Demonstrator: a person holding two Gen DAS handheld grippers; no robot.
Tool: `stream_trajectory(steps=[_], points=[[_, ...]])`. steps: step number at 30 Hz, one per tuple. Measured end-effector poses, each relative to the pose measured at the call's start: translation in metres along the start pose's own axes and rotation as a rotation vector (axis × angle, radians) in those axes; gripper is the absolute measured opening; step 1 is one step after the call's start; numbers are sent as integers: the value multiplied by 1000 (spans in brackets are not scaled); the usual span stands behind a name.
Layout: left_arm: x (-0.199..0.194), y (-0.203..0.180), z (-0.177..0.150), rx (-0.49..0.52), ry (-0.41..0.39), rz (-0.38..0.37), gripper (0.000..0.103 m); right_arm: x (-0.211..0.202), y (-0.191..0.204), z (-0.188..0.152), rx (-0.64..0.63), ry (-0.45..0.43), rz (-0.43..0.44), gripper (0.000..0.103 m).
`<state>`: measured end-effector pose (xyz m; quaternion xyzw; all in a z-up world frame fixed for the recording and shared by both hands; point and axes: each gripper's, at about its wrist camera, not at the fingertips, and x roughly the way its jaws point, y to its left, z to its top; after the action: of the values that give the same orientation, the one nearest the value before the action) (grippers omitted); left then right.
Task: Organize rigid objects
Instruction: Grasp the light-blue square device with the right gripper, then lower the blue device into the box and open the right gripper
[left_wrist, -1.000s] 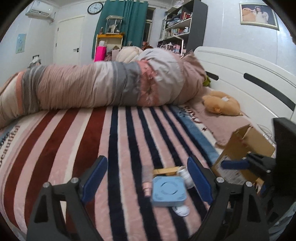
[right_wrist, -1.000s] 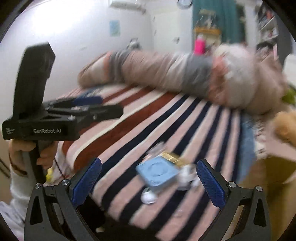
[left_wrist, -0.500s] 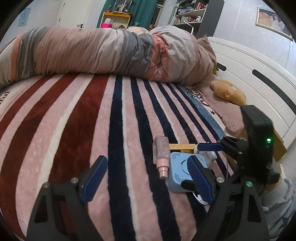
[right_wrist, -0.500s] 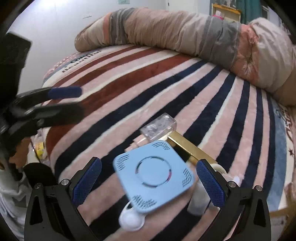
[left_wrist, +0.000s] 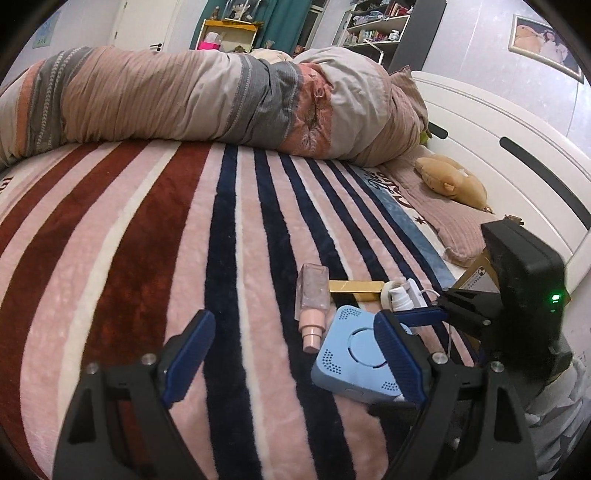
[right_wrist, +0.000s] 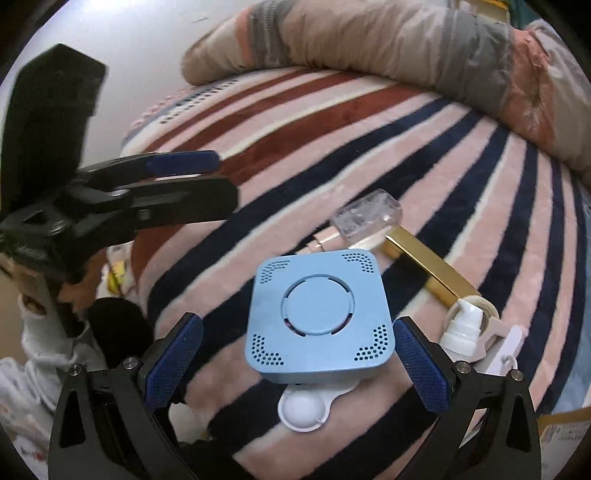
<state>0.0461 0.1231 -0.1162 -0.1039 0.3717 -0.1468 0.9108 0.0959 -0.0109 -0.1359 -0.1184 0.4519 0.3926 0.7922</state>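
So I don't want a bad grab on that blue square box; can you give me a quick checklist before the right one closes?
1. Right hand-held gripper open: ok.
2. Blue square box between its fingers: ok.
3. Fingers touching the box: cannot tell.
4. White scoop lies partly under the box and may snag: not ok.
5. Left hand-held gripper open and off to the side: ok.
6. Clear bottle and gold bar outside the grip: ok.

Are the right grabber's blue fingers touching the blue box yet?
Apart. In the right wrist view, the right gripper is open around the blue box, with striped blanket visible between its left finger and the box.
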Motion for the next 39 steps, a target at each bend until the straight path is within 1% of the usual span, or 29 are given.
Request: stream_trajectory(steps=[1,4,8,10,13,16,17,18,19,22,25,28,30,32,33,35,39], points=[[0,0,0,-2,1,-1,86,3,-1,2,6,3,-15,92],[0,1,-1,-5,2,2,86,16,-3,6,37,12,-44,83],[1,4,-2,-8,5,-4,86,20,-3,8,51,-1,-55,82],[3,5,-1,-13,9,-15,86,18,1,6,33,-3,-83,81],[4,4,-1,-16,11,-41,86,7,9,4,10,-38,-137,81],[2,0,2,-21,3,-130,86,-14,14,0,6,-88,-158,81],[-1,-2,4,-25,-4,-184,86,-22,17,-2,0,-109,-167,81],[-2,-5,5,-27,-8,-211,86,-29,19,-3,-8,-129,-180,81],[-5,-10,9,-25,-12,-257,86,-41,23,-6,-17,-160,-196,81],[-12,-28,17,-5,-12,-319,86,-76,30,-11,-32,-253,-205,81],[-22,-48,29,-11,-12,-413,86,-113,39,-17,-57,-358,-225,81],[-32,-74,39,10,-7,-504,85,-143,43,-24,-62,-450,-251,81],[-36,-90,45,25,3,-539,78,-163,43,-30,-64,-505,-256,81],[-41,-114,53,49,13,-580,65,-177,41,-35,-57,-544,-270,81],[-41,-121,55,56,14,-589,61,-183,41,-38,-53,-559,-275,81],[-46,-144,60,88,13,-602,50,-196,34,-45,-39,-588,-289,81],[-50,-183,66,170,2,-558,49,-221,18,-66,2,-627,-303,81]])
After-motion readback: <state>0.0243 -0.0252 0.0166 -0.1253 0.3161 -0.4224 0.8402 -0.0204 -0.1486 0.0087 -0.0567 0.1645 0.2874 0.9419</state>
